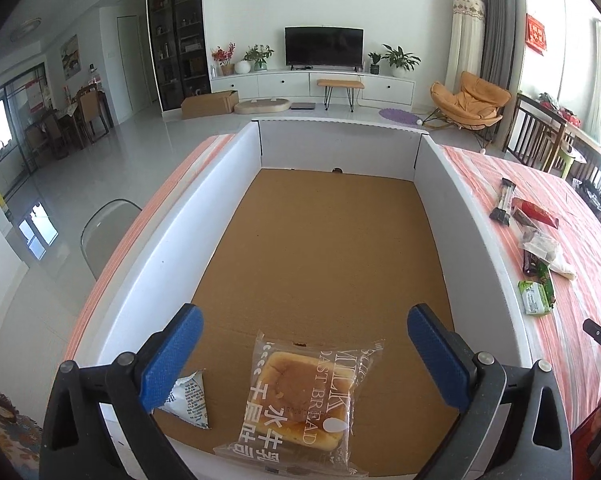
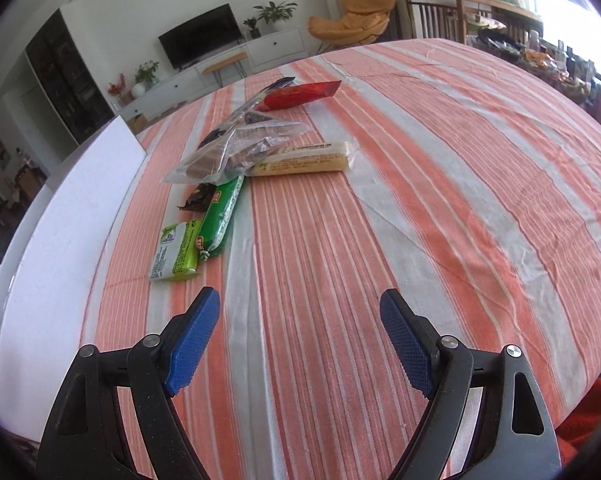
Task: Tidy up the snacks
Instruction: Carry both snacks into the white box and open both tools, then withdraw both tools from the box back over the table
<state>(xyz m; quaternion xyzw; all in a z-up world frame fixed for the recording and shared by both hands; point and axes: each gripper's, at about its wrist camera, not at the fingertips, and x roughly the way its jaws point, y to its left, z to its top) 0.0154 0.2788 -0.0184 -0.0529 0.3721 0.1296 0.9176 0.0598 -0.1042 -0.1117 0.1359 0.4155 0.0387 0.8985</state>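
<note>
My left gripper (image 1: 300, 328) is open above the near end of a white cardboard box (image 1: 452, 200) with a brown floor. A milk bread packet (image 1: 300, 400) lies in the box between the fingers, and a small white-blue packet (image 1: 190, 400) lies by the left finger. My right gripper (image 2: 299, 312) is open and empty above the striped tablecloth (image 2: 420, 220). Ahead of it lie loose snacks: a light green packet (image 2: 174, 250), a dark green packet (image 2: 222, 210), a clear bag (image 2: 236, 148), a cream bar (image 2: 304, 160) and a red packet (image 2: 300, 94).
The box's white wall (image 2: 60, 240) stands left of the snacks in the right wrist view. The snack pile (image 1: 536, 248) lies right of the box in the left wrist view. A clear chair (image 1: 104, 232) stands at the table's left edge.
</note>
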